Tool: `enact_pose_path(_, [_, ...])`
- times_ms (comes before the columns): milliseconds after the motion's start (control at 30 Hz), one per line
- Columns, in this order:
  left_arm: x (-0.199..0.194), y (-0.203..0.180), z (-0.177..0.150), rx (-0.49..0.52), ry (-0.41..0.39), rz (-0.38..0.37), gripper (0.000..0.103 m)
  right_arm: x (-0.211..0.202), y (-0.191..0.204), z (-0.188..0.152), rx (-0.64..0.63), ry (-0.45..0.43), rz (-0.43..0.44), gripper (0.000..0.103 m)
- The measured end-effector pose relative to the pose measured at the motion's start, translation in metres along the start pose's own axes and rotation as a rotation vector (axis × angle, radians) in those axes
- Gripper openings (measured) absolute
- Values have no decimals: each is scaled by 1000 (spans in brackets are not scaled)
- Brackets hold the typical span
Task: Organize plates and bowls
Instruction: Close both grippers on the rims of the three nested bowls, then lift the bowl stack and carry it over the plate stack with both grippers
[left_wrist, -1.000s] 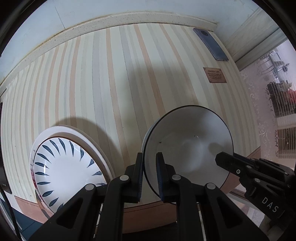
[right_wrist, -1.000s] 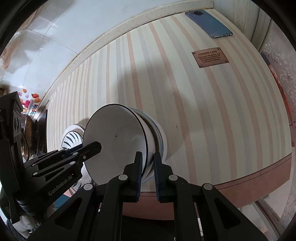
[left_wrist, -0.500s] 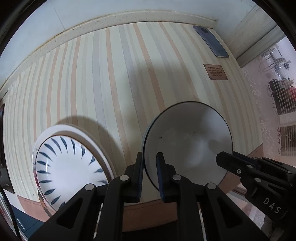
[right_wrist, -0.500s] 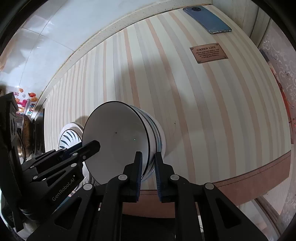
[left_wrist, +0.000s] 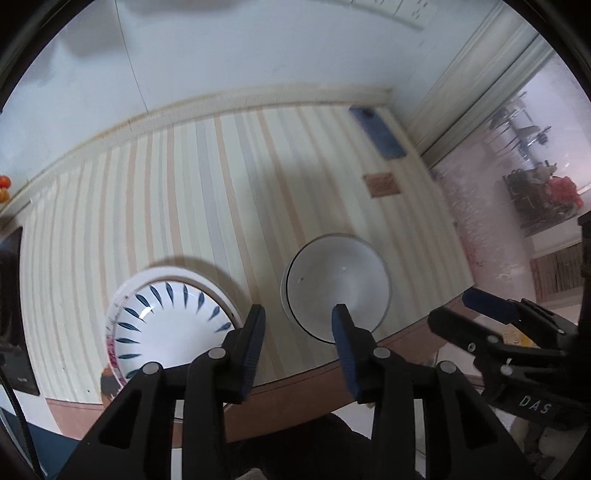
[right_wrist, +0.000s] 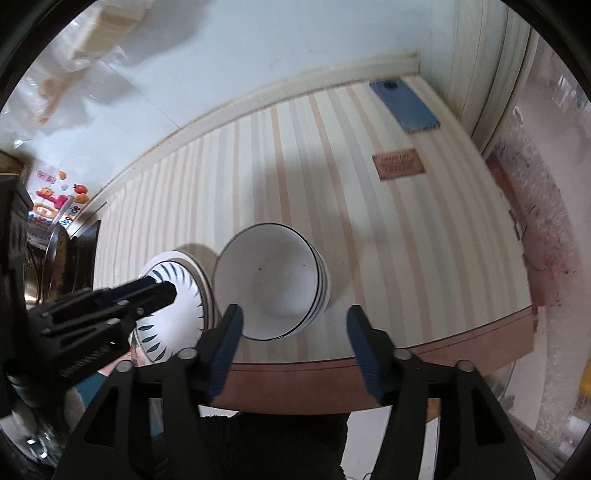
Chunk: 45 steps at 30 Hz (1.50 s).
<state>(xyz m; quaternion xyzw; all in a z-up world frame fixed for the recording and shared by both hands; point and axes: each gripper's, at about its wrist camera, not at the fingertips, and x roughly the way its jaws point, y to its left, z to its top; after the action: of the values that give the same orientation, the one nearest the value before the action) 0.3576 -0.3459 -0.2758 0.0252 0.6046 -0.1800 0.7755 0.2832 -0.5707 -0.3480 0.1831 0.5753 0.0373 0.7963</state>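
Through the left wrist we see our left gripper (left_wrist: 297, 325) with jaws that have just been opening, nothing between them; the bowls (left_wrist: 338, 284) sit below on the striped table (left_wrist: 184, 206), the plates (left_wrist: 166, 325) beside them on the left; a phone (left_wrist: 376, 131) lies far back. Through the right wrist our right gripper (right_wrist: 293, 328) has just spread wide, empty; the bowls (right_wrist: 269, 284) stand stacked, just beside the plates (right_wrist: 177, 295), near the table's (right_wrist: 406, 240) front edge.
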Motion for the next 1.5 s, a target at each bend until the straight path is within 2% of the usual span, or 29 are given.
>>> enact_pose_path(67, [-14,1,1,8,-18,-10,42,-14,6,-4,-14,-24,1,74])
enact_pose_path(133, [-23,0,2,11,-27,-25,81,-25,11,-7,-33,-39,-2,78])
enact_pose_path(167, [-27,0,2,13,-32,-39,86,-29,13,-8,-34,-45,0,79])
enact_pose_path(267, [-36,1,2,4,-39,-70,86,-38,16,-12,-37,-56,9,87])
enact_pose_path(500, [-29,8,7,-39,-20,-114,86,-35,11,-14,-15,-42,13,92])
enact_pose_path(700, [19,19,17,-89,69,-140,86,-15,-5,-9,31,-25,33,93])
enact_pose_path(900, [80,29,28,-147,160,-153,85,28,-30,0,111,32,67,94])
enact_pose_path(967, [99,33,32,-163,188,-155,84,47,-39,2,141,60,92,94])
enact_pose_path(1200, [157,44,38,-231,292,-168,84,121,-63,7,238,159,272,94])
enact_pose_path(1300, [172,44,35,-245,325,-195,76,149,-71,7,286,195,331,94])
enact_pose_path(1433, [186,39,32,-240,350,-230,72,180,-79,5,335,219,396,93])
enact_pose_path(1467, [189,37,29,-236,351,-239,72,184,-79,4,342,225,407,90])
enact_pose_path(1500, [191,35,27,-229,351,-248,64,190,-80,4,353,229,426,85])
